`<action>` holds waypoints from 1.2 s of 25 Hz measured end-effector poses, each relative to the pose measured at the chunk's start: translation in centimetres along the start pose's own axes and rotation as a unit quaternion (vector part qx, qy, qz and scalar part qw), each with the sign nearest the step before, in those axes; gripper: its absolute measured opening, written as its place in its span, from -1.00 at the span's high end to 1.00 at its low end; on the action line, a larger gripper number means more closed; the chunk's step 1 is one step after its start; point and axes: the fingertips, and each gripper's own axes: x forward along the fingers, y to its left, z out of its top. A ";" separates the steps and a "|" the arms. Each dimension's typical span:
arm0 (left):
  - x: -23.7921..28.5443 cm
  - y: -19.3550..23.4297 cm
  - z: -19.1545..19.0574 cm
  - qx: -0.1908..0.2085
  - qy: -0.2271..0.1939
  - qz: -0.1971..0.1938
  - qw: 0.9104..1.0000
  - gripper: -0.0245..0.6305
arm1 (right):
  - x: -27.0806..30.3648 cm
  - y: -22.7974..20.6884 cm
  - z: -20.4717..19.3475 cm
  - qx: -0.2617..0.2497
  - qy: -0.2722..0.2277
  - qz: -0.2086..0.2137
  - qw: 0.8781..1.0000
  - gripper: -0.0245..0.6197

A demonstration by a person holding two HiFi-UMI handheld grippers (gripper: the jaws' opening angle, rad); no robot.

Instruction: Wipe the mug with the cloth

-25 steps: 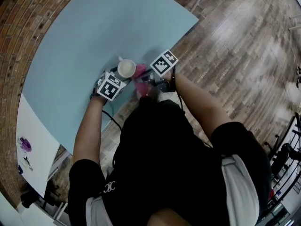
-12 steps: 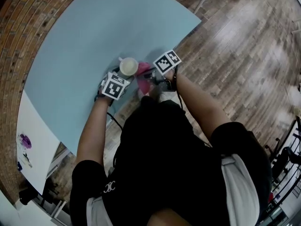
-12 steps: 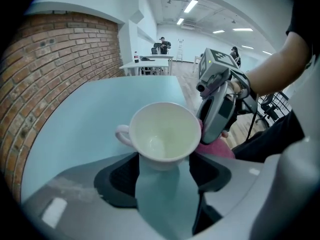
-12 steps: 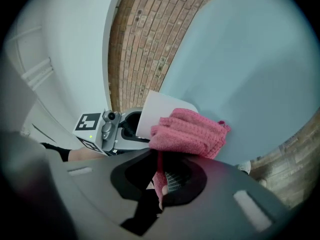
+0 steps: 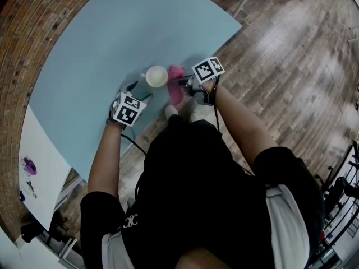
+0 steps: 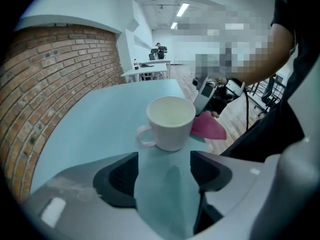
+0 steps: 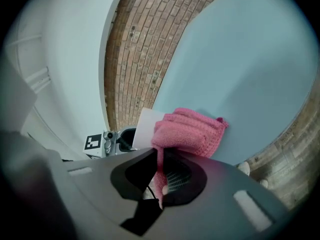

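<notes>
A white mug stands upright on the light blue table, near its front edge; its handle points left in the left gripper view. My left gripper hangs a little short of the mug, jaws open, and only table shows between them. A pink cloth hangs from my right gripper, which is shut on it just right of the mug. In the right gripper view the cloth bunches in front of the jaws and covers most of the mug.
The table's front edge runs close under both grippers, with wooden floor beyond it to the right. A brick wall borders the table's far left side. A white board lies at the lower left. The person's body fills the lower middle.
My left gripper was right at the mug and has drawn back toward the lower left, leaving the mug standing alone. The right gripper with the cloth has shifted slightly right.
</notes>
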 end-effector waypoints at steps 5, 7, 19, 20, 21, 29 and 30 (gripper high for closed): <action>0.0 4.6 -0.7 0.059 0.023 0.040 0.997 0.10 | 0.5 -0.1 0.3 0.002 -0.002 -0.005 1.000 0.81; 0.2 5.4 0.4 0.106 0.025 0.033 0.993 0.25 | 0.6 -0.1 0.4 0.004 -0.002 -0.006 1.000 0.81; 2.3 3.4 2.3 0.236 0.046 -0.071 0.968 0.70 | 0.5 -0.1 1.0 0.001 -0.010 -0.029 1.000 0.81; 2.2 3.4 2.2 0.233 0.050 -0.075 0.968 0.72 | 0.4 0.2 1.4 -0.003 -0.014 -0.026 1.000 0.81; 2.1 3.3 2.2 0.232 0.051 -0.078 0.968 0.74 | 0.2 0.6 1.9 -0.009 -0.019 -0.023 1.000 0.81; 2.1 2.7 2.6 0.234 0.047 -0.075 0.968 0.76 | -1.4 1.2 4.8 -0.018 -0.058 -0.019 0.998 0.81; 2.1 2.8 2.6 0.227 0.049 -0.072 0.970 0.76 | -1.3 1.4 4.7 -0.019 -0.057 -0.016 0.998 0.81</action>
